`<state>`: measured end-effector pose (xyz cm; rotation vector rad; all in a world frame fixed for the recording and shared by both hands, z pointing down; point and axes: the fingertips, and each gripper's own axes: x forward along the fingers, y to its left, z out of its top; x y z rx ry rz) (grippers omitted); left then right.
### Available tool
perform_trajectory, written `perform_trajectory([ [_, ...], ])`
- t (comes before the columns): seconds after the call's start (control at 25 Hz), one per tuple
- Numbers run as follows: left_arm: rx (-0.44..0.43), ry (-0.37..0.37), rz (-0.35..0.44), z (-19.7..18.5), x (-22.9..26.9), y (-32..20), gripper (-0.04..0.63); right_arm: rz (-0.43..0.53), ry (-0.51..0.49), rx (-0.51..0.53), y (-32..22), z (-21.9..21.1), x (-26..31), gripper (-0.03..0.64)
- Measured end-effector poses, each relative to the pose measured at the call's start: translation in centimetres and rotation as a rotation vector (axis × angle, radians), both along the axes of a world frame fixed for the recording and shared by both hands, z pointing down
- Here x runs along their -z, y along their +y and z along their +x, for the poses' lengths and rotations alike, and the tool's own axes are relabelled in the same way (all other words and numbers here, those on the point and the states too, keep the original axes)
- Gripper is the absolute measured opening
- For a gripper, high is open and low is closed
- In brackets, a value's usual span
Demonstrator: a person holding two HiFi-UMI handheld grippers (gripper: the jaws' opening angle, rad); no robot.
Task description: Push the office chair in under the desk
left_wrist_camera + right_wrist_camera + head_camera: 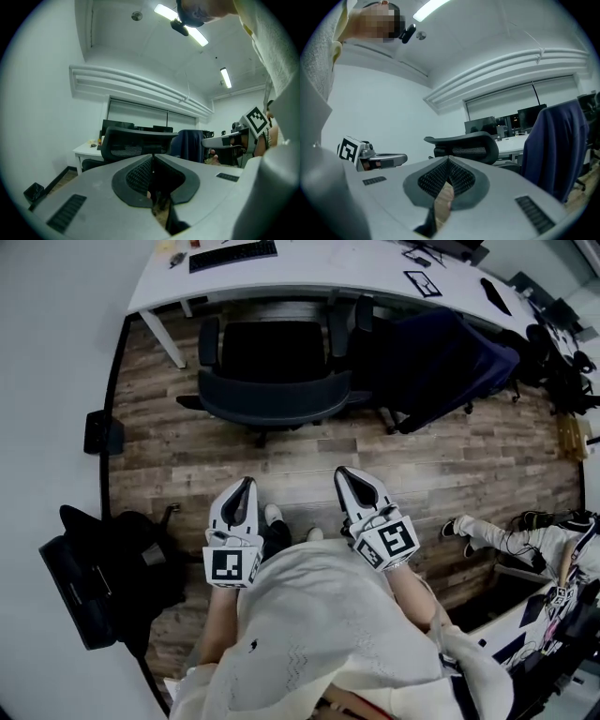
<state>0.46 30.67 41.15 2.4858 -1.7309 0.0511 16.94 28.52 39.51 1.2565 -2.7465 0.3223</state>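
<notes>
head view alone shows the flat white desk (319, 263); black mesh-backed office chair (272, 362) stands ahead of left gripper (247, 486) and right gripper (346, 474), jaws closed, empty.

Open floor (309, 460) reaches the office chair (272, 381); a draped chair (431, 362) crowds its right.

Wood-plank floor (281, 460) throughout. A second chair draped in navy cloth (441, 362) stands at upper right. A black keyboard (232, 254) and a square marker card (423, 282) lie along the top edge. A black bag (103, 582) sits on the floor at left. A ceiling light strip (180, 24) is lit.
</notes>
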Motion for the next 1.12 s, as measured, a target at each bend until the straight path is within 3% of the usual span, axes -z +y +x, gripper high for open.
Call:
perform_trajectory([
  [0.32, -0.037, -0.045, -0.006, -2.4, -0.6, -3.5, 0.02, 0.001, 0.023, -0.064, -2.9, -0.9, -0.7, 0.002],
  [0.72, -0.145, -0.079, -0.032, -4.0, -2.3, -5.0, 0.024, 0.002, 0.146, -0.097, -3.8, -2.9, -2.8, 0.004],
  [0.84, -0.171, -0.125, -0.031, -4.3, -2.9, -5.2, 0.113, -0.011, 0.161, -0.098, -4.0, -3.2, -2.8, 0.048],
  [0.96, -0.173, -0.165, -0.027, -4.9, -3.2, -5.9, 0.118, -0.011, 0.175, -0.097, -4.9, -3.2, -2.6, 0.078],
  [1.12, -0.179, -0.244, -0.016, -5.8, -3.8, -7.3, 0.136, 0.015, 0.268, -0.079, -6.4, -2.5, -3.0, 0.126],
])
